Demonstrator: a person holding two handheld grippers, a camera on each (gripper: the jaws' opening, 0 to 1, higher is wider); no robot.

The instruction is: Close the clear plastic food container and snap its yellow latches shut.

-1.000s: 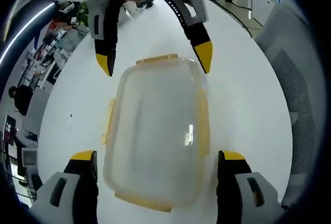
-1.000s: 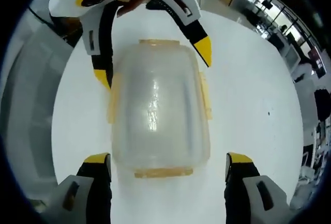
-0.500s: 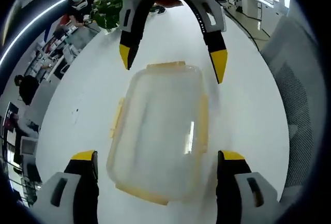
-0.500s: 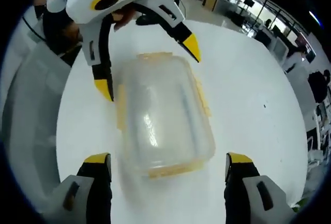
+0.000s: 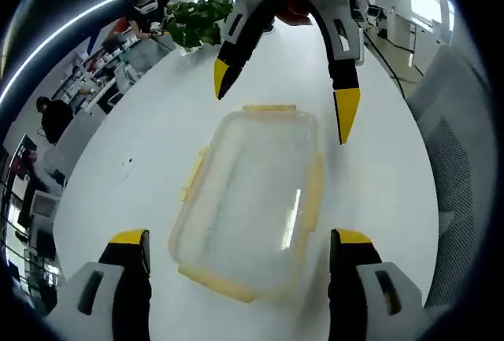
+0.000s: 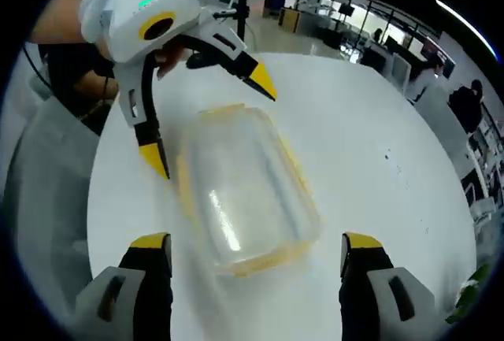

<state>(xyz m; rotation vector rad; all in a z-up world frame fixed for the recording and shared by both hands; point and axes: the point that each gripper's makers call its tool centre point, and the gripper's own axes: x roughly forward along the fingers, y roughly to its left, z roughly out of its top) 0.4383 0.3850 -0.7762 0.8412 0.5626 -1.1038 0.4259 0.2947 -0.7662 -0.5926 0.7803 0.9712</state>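
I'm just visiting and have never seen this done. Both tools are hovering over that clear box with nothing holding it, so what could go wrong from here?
Two things, probably. The clear container lies loose on the smooth white table, and both the left tool and the right tool are open and off it; pressing one yellow latch could slide or tip it. The latches are thin, so a tool tip may slip off.
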